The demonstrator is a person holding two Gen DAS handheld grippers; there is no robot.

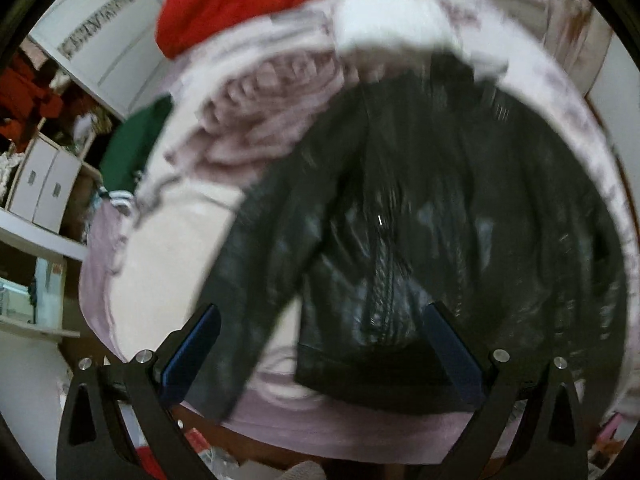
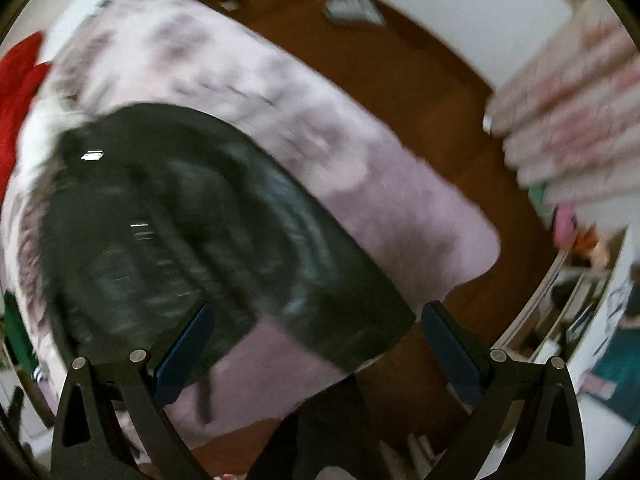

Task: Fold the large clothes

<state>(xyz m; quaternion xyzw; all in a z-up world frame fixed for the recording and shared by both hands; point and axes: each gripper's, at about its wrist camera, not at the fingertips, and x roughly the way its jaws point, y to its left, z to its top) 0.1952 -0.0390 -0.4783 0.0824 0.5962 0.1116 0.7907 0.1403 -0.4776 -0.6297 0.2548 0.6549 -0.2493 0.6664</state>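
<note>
A black leather jacket [image 1: 420, 216] lies spread flat on a bed with a pale pink patterned cover [image 1: 168, 264], front up, zip down its middle, one sleeve stretched toward the lower left. My left gripper [image 1: 320, 316] hovers open above the jacket's hem with nothing between its blue-padded fingers. In the right wrist view the same jacket [image 2: 180, 232] fills the left half, its right sleeve reaching the bed's near edge. My right gripper [image 2: 318, 316] is open over that sleeve's end, holding nothing. Both views are blurred by motion.
A red garment [image 1: 240, 0] and a green garment [image 1: 132, 148] lie at the bed's far side. White shelves and drawers [image 1: 44, 188] stand to the left. Brown wooden floor [image 2: 400, 92] runs right of the bed, with a pink striped curtain [image 2: 572, 120] beyond.
</note>
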